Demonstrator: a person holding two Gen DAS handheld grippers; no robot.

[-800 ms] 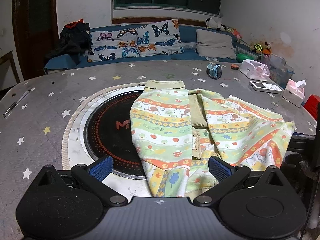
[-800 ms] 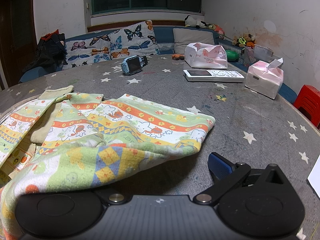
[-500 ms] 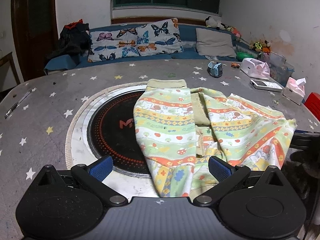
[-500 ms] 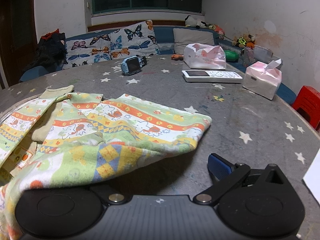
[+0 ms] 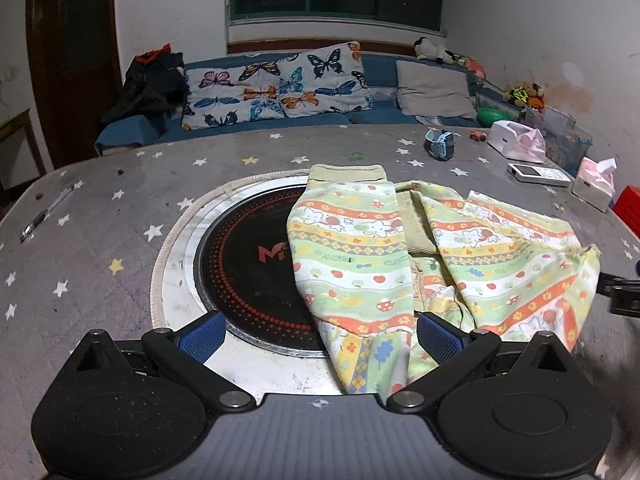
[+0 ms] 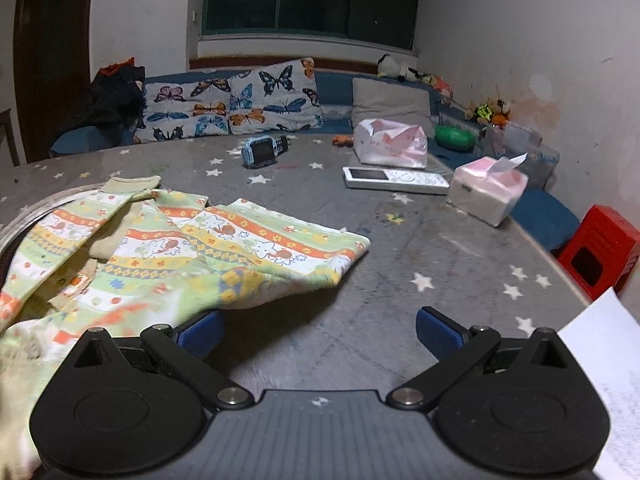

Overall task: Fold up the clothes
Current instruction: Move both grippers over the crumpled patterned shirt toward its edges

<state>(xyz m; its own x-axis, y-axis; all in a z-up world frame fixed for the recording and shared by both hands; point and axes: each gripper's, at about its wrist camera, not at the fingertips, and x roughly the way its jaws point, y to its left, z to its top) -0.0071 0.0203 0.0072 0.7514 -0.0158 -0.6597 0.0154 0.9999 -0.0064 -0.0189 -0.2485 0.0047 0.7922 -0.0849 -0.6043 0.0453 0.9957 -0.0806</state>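
Observation:
A small child's garment (image 5: 360, 264), striped green, orange and yellow with animal prints, lies loosely folded on the grey star-patterned table (image 5: 100, 272). Its left half covers part of the round black hotplate. My left gripper (image 5: 319, 336) is open at the garment's near hem, which lies between the fingers close to the right pad (image 5: 438, 336). In the right wrist view the same garment (image 6: 180, 252) spreads to the left. My right gripper (image 6: 318, 332) is open over bare table, and the cloth's lifted edge hangs just above its left fingertip (image 6: 198, 330).
A round black hotplate (image 5: 248, 264) is set into the table's middle. A pen (image 5: 48, 212) lies far left. At the back right are a blue watch (image 6: 262, 152), a white handset (image 6: 394, 178) and tissue packs (image 6: 486, 190). A paper sheet (image 6: 612, 380) and red stool (image 6: 600, 252) are at right.
The right gripper has drawn back and to the right; its left finger, earlier buried under the cloth, now shows. The left gripper has backed away slightly. Both stayed open.

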